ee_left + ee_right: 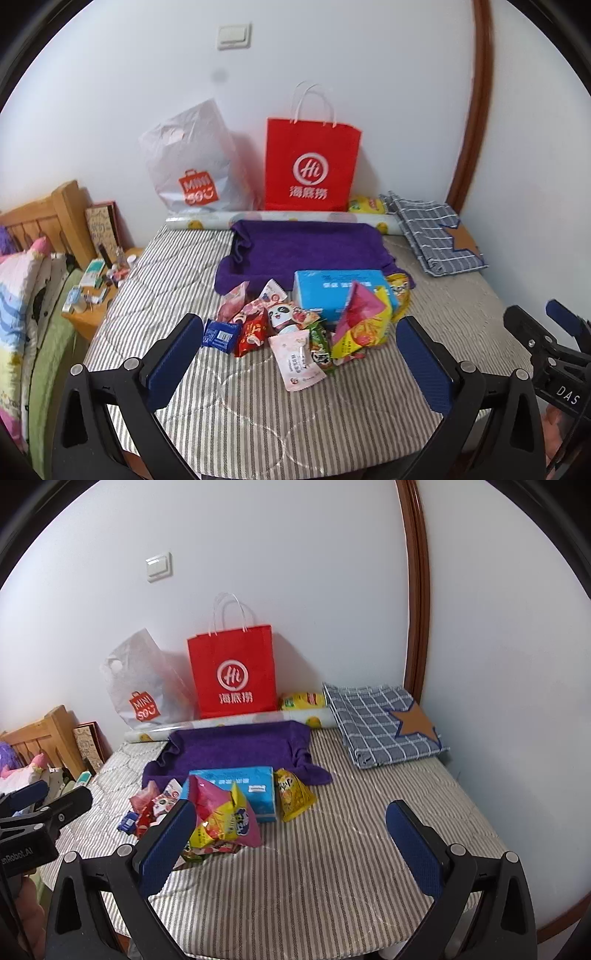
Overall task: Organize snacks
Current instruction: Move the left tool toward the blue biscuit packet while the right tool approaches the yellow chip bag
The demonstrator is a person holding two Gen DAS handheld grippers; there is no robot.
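Observation:
A pile of snack packets lies on the striped mattress point(258, 406). It holds a big pink and yellow bag point(364, 325) point(225, 818), a blue box point(332, 291) point(240, 786), a yellow pouch point(291, 794), a pale pink packet point(297, 360), a red packet point(253, 332) and a small blue packet point(219, 334). My left gripper point(299, 363) is open and empty, held just short of the pile. My right gripper point(291, 843) is open and empty, to the right of the pile. Each gripper shows at the edge of the other's view.
A red paper bag point(312, 166) point(232, 672) and a white plastic bag point(194, 162) stand against the wall. A purple towel point(306, 247), a rolled sheet point(207, 223) and a folded checked cloth point(384, 723) lie behind the pile. A cluttered nightstand point(96, 291) stands left.

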